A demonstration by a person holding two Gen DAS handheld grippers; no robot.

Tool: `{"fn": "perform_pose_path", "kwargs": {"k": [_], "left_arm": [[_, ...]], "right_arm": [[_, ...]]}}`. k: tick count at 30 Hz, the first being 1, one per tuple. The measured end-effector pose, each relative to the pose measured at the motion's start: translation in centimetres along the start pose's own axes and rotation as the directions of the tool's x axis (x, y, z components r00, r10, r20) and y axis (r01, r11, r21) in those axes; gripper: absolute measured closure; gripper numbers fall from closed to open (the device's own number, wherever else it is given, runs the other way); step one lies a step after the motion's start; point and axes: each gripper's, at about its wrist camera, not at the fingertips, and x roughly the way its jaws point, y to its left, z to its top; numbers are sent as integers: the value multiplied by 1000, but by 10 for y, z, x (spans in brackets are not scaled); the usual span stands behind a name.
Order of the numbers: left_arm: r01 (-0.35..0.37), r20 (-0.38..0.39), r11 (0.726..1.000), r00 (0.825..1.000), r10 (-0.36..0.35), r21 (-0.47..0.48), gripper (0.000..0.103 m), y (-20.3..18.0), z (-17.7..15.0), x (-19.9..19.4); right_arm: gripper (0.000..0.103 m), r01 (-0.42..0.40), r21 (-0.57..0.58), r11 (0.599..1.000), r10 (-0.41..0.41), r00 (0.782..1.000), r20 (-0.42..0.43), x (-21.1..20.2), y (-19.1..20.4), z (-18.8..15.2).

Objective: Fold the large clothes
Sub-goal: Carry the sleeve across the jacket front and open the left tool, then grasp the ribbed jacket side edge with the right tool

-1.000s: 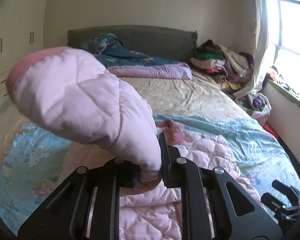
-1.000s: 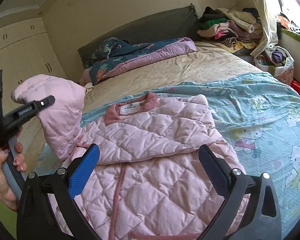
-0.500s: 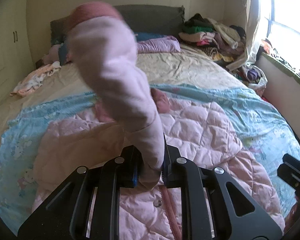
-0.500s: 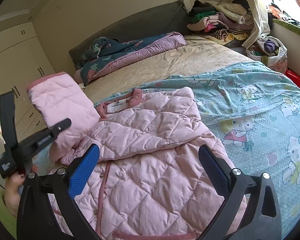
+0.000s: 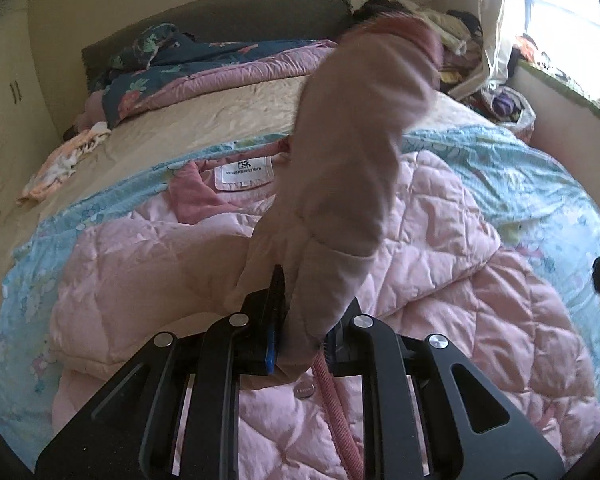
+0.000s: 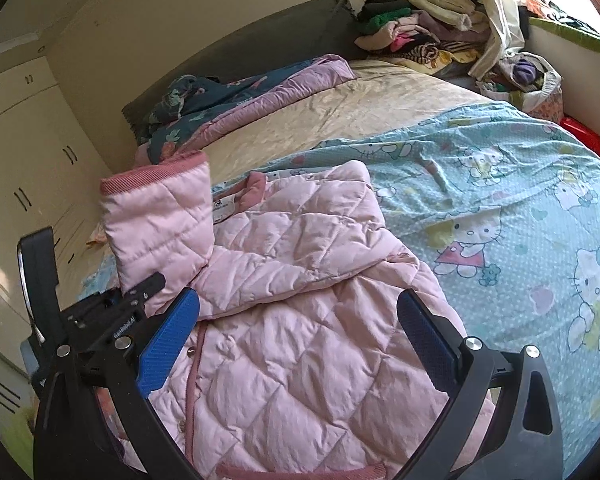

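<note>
Quilted pink jacket (image 6: 300, 320) looks soft, puffy and light. Left gripper (image 5: 300, 344) pinches its sleeve (image 5: 348, 168) near the cuff, a sensible hold; right gripper (image 6: 296, 332) hangs agape.

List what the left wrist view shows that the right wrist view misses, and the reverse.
Left wrist only: the left gripper, jaws shut on the pink quilted jacket's raised sleeve, and the white neck label seen in full.

Right wrist only: the right gripper, jaws open and empty above the jacket, and the cat cartoon prints on the light blue sheet.

Both: the pink quilted jacket lying on that sheet, the dark floral quilt and the clothes pile by the headboard.
</note>
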Motion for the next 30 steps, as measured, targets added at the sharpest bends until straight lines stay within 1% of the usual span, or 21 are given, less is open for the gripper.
{"fn": "perform_pose_path", "kwargs": {"k": [5,8,10,11,12,14,16,17,20,22,23,25,27,29,30], "left_arm": [[-31,-17,998,999,32,53,89,-12,-3,7],[-30,-31,995,999,33,100,82,-19,-6,9],[-19,-51,989,998,27,144,70,-25,-9,9],[-13,-59,988,998,22,155,55,-26,-10,9],[-2,-65,985,998,13,173,46,-28,-13,7],[12,-75,980,997,3,200,44,-31,-18,4],[19,-90,975,996,1,220,35,-31,-23,2],[25,-98,974,995,-3,225,28,-30,-26,0],[50,-125,975,992,-23,216,21,-20,-34,-6],[64,-124,980,991,-40,191,18,-9,-36,-13],[71,-124,982,991,-49,176,16,-5,-36,-16],[85,-118,989,990,-71,117,14,11,-35,-25],[81,-108,994,991,-73,71,12,26,-33,-31],[62,-95,997,994,-58,36,10,41,-32,-35],[50,-85,999,995,-49,3,10,54,-31,-38]], "right_arm": [[4,11,20,1000,-11,1000,4,-4,-5,0],[4,11,26,1000,-11,1000,5,-6,-7,1],[4,13,30,999,-13,1000,7,-8,-8,1],[4,15,31,999,-15,1000,8,-9,-8,1],[4,17,34,999,-17,1000,9,-9,-8,1],[4,18,40,999,-18,1000,9,-10,-9,2],[4,20,41,999,-20,1000,9,-11,-9,1],[4,20,41,999,-20,1000,8,-11,-9,2],[4,17,41,999,-17,1000,3,-10,-6,1],[4,10,44,999,-10,1000,-6,-7,-3,0],[4,5,45,999,-5,1000,-14,-4,-2,-1],[4,-3,47,999,5,999,-33,2,3,-4],[4,-11,47,999,14,998,-55,10,9,-7],[4,-21,40,999,24,997,-75,17,15,-11],[4,-27,38,999,30,996,-90,22,18,-14]]}}
